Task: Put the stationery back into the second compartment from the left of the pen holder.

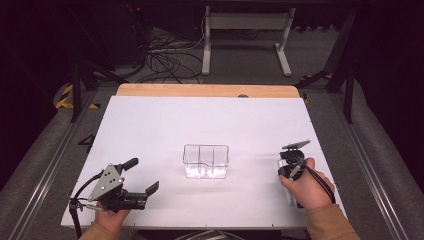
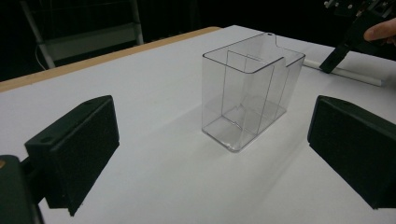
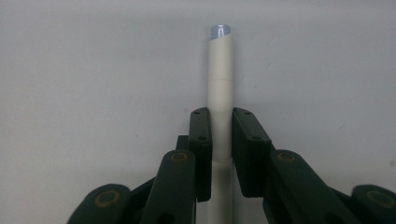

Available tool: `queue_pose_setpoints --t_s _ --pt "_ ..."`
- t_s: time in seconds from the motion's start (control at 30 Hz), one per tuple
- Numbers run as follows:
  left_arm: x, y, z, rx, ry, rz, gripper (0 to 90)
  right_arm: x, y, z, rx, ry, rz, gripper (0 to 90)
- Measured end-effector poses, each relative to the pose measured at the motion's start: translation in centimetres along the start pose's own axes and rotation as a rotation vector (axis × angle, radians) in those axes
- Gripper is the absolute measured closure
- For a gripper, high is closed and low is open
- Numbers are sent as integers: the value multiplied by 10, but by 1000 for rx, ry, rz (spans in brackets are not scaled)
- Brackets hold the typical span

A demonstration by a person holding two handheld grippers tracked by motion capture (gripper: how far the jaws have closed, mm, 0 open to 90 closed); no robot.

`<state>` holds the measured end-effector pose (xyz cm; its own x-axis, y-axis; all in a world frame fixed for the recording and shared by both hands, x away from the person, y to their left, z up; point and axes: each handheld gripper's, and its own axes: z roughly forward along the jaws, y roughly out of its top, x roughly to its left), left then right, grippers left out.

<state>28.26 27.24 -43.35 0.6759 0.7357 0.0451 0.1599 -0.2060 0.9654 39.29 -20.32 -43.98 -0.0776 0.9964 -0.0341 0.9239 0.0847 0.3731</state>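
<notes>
My right gripper is clamped on a white pen. The two jaws press on the pen from both sides, about halfway along it. The pen lies flat on the white table, with its little bluish tip pointing away from my hand. So I have it, but I have not picked it up yet.

My left gripper has its jaws wide apart, with nothing between them. It rests low near the front left corner of the table and points toward the box.

The box is clear plastic and stands upright in the middle of the table, between my two grippers. It has thin walls inside that make a few slots. All the slots look empty. The pen is well off to the right of it.

I think I am at the grab step. Next I must lift the pen straight up, carry it over the box, tip it upright, and drop it into a slot without bumping the thin rim.
</notes>
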Motion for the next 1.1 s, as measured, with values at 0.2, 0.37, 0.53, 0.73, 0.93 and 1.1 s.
queue_pose_setpoints --t_s 0.2,0.37,0.53,0.73,0.93,1.1 --pt "0 0 0 -2 2 3 29 -3 -1 -7 -39 16 -38 793" --pt "0 0 0 -5 -1 -1 30 -8 -2 -19 -124 59 -74 793" --pt "0 0 0 -2 1 -2 30 -11 -4 -34 -233 87 -124 793" --pt "0 0 -1 -3 0 -7 30 -15 -5 -47 -369 159 -180 793" --pt "0 0 -1 -2 1 -2 30 -19 -7 -61 -524 262 -244 793" --pt "0 0 -1 -4 2 -2 30 -20 -10 -69 -645 307 -292 793"
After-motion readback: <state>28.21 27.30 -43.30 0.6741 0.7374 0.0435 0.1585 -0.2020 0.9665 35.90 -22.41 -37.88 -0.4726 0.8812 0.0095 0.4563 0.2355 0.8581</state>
